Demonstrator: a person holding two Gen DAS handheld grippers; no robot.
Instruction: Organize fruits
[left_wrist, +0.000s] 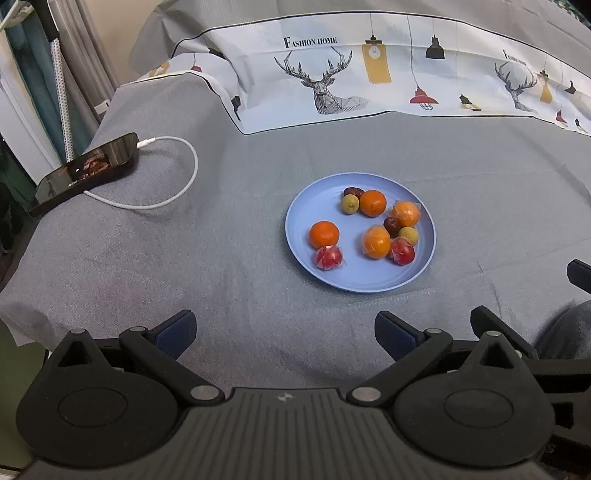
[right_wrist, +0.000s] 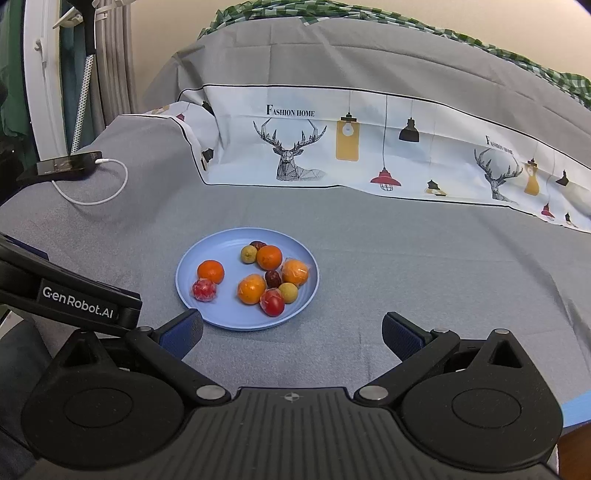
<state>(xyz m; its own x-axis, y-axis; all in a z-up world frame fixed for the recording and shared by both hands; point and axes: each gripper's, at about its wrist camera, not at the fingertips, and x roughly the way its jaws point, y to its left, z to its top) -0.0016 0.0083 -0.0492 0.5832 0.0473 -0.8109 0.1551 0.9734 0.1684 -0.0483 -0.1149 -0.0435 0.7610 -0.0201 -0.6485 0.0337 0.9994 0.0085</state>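
Observation:
A blue plate sits on the grey cloth and holds several fruits: oranges, two red fruits in clear wrap, two yellow-green fruits and two dark red ones. My left gripper is open and empty, short of the plate's near edge. My right gripper is open and empty, just short of the plate's near right rim. The left gripper's body shows at the left of the right wrist view.
A black phone with a white charging cable lies at the far left. A printed white cloth drapes over a raised grey bank behind the plate. The table edge drops off at the left.

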